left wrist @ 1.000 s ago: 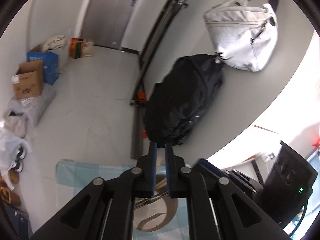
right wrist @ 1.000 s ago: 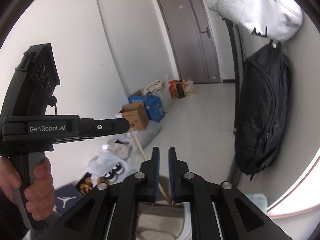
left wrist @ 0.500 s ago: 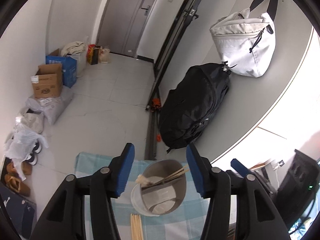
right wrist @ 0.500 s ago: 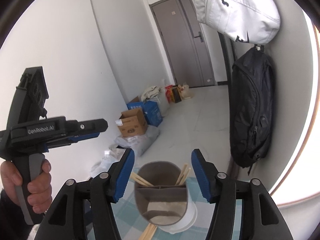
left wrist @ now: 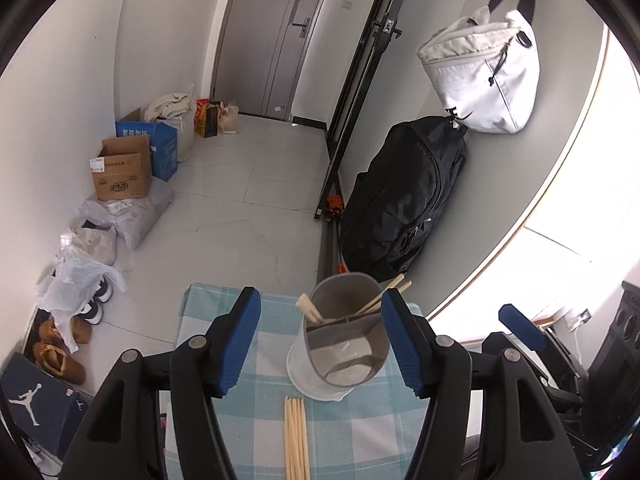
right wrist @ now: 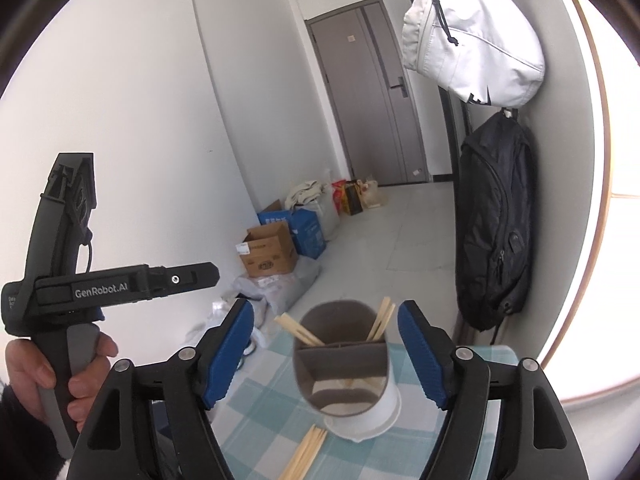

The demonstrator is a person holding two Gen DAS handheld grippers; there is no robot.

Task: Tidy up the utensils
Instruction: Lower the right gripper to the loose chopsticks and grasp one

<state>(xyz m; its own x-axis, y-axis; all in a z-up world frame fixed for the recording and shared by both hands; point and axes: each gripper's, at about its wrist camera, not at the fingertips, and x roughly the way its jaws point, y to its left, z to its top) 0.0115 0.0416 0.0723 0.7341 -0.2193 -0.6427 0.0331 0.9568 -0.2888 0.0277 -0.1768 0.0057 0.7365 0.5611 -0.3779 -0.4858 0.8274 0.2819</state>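
The counter [left wrist: 256, 420], covered in a pale blue checked cloth, carries everything for the job near its far edge, probably so both hands can reach it from the near side. The holder [left wrist: 346, 332], a grey cylindrical utensil cup split by a divider into compartments, stands tilted in a white base [left wrist: 320, 390]; a few wooden chopsticks [left wrist: 386, 294] already lean out of its far part, splayed to either side. The loose chopsticks [left wrist: 296, 440] lie flat on the cloth just in front of it, bunched side by side and pointing at the cup, apparently waiting to go in. The left tongs [left wrist: 320, 344] are opening and grip nothing, the holder merely framed between their blue pads. The right tongs [right wrist: 326, 354] are likewise opening and empty, aimed at the same cup.
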